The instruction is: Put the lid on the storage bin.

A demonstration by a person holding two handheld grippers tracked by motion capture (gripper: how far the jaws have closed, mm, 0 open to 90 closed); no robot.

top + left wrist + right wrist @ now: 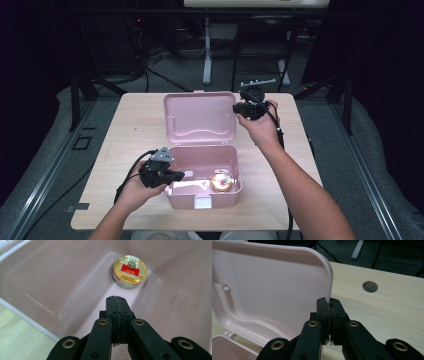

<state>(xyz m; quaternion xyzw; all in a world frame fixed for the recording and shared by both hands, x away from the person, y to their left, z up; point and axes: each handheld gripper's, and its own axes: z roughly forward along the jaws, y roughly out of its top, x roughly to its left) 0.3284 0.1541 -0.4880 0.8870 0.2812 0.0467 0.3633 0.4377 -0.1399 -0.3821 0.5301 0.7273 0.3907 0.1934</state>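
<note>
A pink plastic box (200, 199) stands open on the wooden table (135, 130), its lid (200, 117) tilted up behind it. A round gold tin (221, 181) with a red label lies in the box's right corner. My left gripper (181, 175) reaches over the left rim into the box; its jaws (116, 300) are shut and empty, a short way from the tin (129, 271). My right gripper (237, 107) is at the lid's right edge. Its jaws (328, 301) are pressed together on that thin edge of the lid (274, 290).
A white latch (202, 202) sits on the box's front wall. A round cable hole (370, 286) is in the tabletop right of the lid. Beyond the table's far edge are a white stand (207, 60) and dark cables on the floor.
</note>
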